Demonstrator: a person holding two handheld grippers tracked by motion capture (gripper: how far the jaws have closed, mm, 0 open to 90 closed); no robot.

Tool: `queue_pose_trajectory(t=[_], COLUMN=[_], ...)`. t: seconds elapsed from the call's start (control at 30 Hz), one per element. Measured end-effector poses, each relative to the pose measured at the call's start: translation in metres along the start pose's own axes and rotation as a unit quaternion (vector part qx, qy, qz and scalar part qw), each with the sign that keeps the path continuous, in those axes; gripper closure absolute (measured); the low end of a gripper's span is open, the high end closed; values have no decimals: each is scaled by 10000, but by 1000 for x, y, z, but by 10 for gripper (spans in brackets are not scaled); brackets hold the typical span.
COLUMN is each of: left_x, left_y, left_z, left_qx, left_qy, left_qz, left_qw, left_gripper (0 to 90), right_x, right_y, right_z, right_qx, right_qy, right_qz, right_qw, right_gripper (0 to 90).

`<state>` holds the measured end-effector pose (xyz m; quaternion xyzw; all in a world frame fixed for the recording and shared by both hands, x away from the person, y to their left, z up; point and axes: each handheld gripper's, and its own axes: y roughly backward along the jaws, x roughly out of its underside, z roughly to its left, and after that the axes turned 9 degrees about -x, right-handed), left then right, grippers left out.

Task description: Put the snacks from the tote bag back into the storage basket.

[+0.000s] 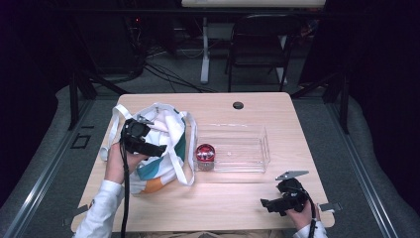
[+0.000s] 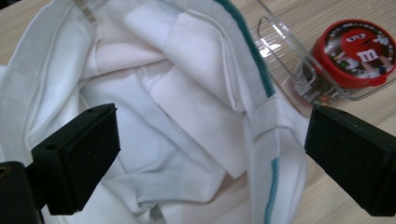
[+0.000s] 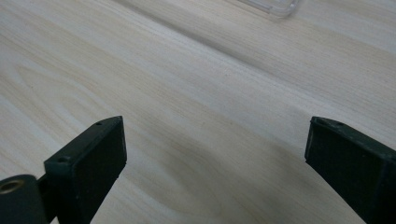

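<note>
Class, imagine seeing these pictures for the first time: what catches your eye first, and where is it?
The red-lidded candy tub stands out, sitting at the left end of the clear plastic tray mid-table. Beside it lies a white tote bag, with the open left gripper over its mouth.

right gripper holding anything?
No: in the right gripper view the right gripper has its jaws wide apart over bare wooden table, nothing between them.

A black folding chair [image 1: 258,42] stands beyond the wooden table [image 1: 223,198] (cables [image 1: 163,74] cross the floor)
</note>
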<state>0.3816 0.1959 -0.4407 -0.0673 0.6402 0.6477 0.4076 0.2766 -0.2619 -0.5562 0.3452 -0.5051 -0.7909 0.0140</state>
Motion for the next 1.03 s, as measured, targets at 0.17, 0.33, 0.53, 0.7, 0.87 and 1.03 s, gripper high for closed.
queue_pose_trajectory(t=[0.17, 0.33, 0.53, 0.7, 0.87, 1.03], left_x=[17, 36, 57, 59, 58, 57], left_y=[2, 3, -1, 5, 8, 8], left_z=[7, 11, 16, 21, 20, 18], left_qx=[-174, -190, -223, -151, -133, -117], left_qy=[117, 271, 441, 587, 572, 533], left_qz=[-46, -24, -83, -274, -311, -367], left_qw=[9998, 9995, 9987, 9978, 9978, 9978], left_gripper=[33, 24, 23, 17, 11, 5], right_x=[0, 1, 0, -1, 0, 0], right_y=[0, 1, -1, -1, 0, 0], right_z=[0, 1, 1, 3, 4, 3], right_qx=[8, 29, 32, 25, 56, 43], right_qy=[0, -38, -22, -1, 19, 2], right_qz=[7, -4, 13, -3, 21, -1], right_qw=[10000, 10000, 10000, 10000, 10000, 10000], right_gripper=[52, 52, 52, 52, 52, 52])
